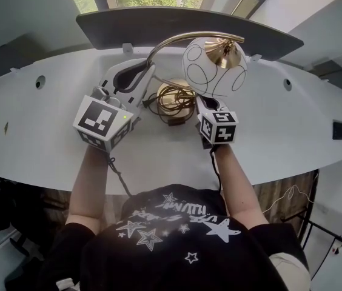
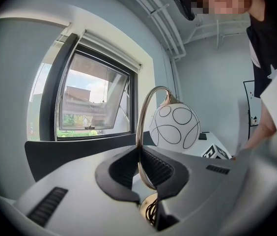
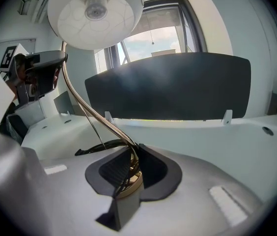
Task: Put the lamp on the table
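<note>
Lamp [image 1: 196,76] is standing mid-counter, toward the back edge of the white counter [image 1: 280,120]. Cannot tell whether its base is resting or hanging just clear.

Left gripper [image 2: 142,176] is pinching the thin brass stem [image 2: 139,127], jaws nearly together on it. Right gripper [image 3: 128,168] is clamping the brass base [image 3: 127,187] along with the coiled cord [image 1: 170,93], jaws narrowly apart.

Judging: the base is carrying most of the weight and the polished metal is looking slick. The globe shade [image 2: 174,128] is looking fragile and top-heavy, so take stem and base, never the globe.

No brand is showing. Only square markers on the gripper cubes; the shirt print is not reading.
</note>
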The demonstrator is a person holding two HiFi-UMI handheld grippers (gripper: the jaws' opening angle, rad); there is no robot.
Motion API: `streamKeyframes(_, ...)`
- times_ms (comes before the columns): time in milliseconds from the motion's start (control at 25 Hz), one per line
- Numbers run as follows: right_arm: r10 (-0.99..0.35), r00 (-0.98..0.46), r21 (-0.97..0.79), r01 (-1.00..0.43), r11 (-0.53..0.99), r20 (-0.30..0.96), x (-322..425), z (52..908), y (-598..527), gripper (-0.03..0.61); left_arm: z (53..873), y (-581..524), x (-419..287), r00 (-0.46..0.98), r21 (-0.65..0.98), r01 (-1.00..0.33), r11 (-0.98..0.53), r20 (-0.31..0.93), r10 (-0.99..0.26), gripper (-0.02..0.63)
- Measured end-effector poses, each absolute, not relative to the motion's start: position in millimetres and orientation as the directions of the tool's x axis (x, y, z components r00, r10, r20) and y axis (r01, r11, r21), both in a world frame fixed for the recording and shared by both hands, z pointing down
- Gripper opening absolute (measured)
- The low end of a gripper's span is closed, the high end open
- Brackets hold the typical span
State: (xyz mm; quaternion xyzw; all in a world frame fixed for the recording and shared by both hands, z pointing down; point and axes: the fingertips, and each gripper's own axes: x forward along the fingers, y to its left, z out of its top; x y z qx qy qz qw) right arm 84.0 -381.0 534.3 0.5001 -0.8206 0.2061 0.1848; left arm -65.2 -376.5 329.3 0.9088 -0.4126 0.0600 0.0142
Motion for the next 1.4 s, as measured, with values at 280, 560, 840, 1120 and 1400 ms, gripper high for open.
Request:
streamKeyframes(280, -0.746, -0.432, -0.156, -0.897, 0.414, 0.507, 82.7, 531.3, -380.8, 0.043, 319.5, -370.9, -61.2, 0.658, -0.022, -0.747, -0.664, 0.118, -0.744, 0.032)
streamKeyframes(560, -0.738, -0.438, -0.158, -0.893, 0.421, 0.513, 80.4, 535.7, -373.0, 0.043, 318.2, -367.8, -57.5, 0.667, -0.044, -0.737, -0.674, 0.112, -0.736, 0.032)
streamKeyframes(840, -0.741, -0.440, -0.150, -0.892, 0.426, 0.507, 79.0, 538.6, -375.3, 0.043, 322.6, -369.9, -60.0, 0.659, -0.034, -0.745, -0.666, 0.109, -0.744, 0.032)
streamKeyframes(1120, -0.740, -0.425, -0.148, -0.899, 0.412, 0.521, 79.5, 543.5, -378.5, 0.044, 327.9, -373.3, -61.8, 0.640, -0.022, -0.763, -0.647, 0.119, -0.759, 0.032)
streamKeyframes(1400, -0.741, -0.385, -0.104, -0.912, 0.397, 0.550, 80.2, 550.3, -385.8, 0.044, 334.8, -382.8, -61.1, 0.621, -0.040, -0.776, -0.629, 0.126, -0.774, 0.032)
